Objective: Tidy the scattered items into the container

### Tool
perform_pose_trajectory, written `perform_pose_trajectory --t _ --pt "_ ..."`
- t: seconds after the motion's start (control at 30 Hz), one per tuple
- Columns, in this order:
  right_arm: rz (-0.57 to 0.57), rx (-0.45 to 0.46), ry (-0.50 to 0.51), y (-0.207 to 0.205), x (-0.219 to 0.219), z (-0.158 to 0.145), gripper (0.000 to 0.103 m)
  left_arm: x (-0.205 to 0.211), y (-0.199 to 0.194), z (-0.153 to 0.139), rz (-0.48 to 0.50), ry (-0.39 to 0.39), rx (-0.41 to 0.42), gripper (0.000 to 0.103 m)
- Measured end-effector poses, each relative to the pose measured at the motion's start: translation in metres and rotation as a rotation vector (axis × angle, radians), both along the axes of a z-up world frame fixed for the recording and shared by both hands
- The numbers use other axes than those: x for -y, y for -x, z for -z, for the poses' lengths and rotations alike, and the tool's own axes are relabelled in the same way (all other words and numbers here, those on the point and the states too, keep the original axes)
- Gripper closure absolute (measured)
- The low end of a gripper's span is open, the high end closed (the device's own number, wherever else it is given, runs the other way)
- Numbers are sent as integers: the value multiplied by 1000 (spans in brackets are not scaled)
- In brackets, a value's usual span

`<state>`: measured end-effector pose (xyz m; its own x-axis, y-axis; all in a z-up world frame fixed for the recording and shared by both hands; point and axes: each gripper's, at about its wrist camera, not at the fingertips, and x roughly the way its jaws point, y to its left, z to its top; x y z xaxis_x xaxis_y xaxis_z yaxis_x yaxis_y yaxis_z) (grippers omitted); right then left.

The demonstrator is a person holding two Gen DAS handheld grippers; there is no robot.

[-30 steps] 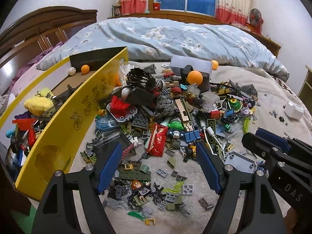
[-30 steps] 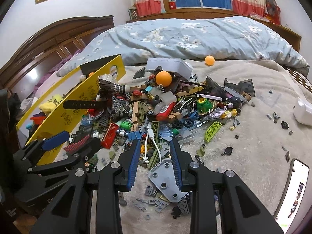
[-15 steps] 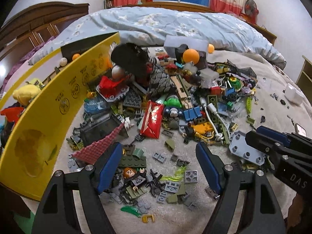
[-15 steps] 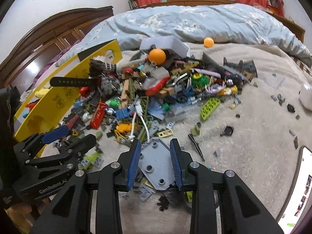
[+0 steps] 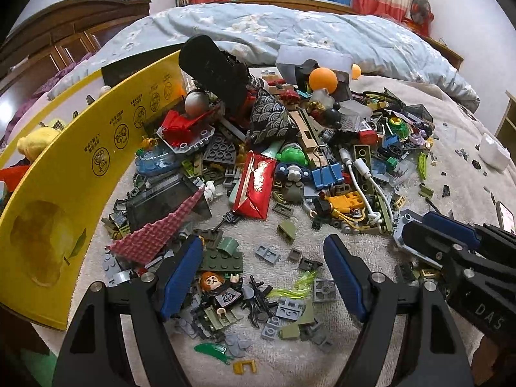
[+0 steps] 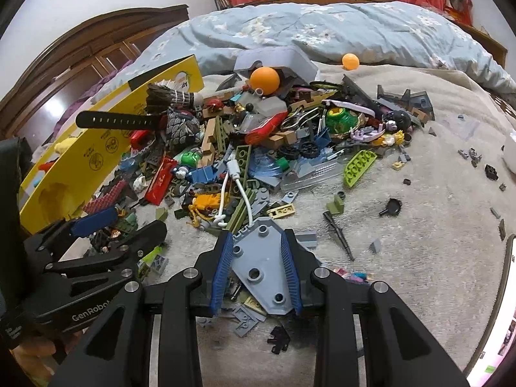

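Observation:
A heap of toy bricks and odds and ends [image 5: 306,148] [image 6: 258,161] lies on a beige towel on the bed. The yellow cardboard box [image 5: 64,193] [image 6: 96,148] stands at its left with toys inside. My left gripper [image 5: 262,245] [image 6: 122,225] is open, low over a minifigure [image 5: 219,287], a green plate [image 5: 222,258] and small grey pieces. My right gripper [image 6: 257,235] [image 5: 451,242] stands narrowly open, its blue pads on either side of a grey wedge plate [image 6: 261,267] [image 5: 403,225] that lies flat on the towel. I see no squeeze on the plate.
An orange ball [image 5: 323,78] [image 6: 264,79] tops the heap; another ball [image 6: 350,61] rests by the blue duvet [image 6: 322,25]. A black strap [image 6: 119,119] sticks out toward the box. A phone [image 6: 496,322] lies at the right edge, a white case [image 5: 493,151] beyond.
Both grippers have sunk toward the towel. The grey wedge plate, which lay ahead of my right gripper's tips, is now between its pads. Neither gripper's gap has changed.

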<state>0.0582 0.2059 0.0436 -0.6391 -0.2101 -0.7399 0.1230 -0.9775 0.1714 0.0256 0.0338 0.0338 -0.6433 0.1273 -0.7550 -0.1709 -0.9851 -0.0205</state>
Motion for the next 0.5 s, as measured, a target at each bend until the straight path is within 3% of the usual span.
perform_pose_trajectory --t 0.5 --pt "-8 -7 -7 -1 5 0 71 0 -1 -1 -12 2 -36 25"
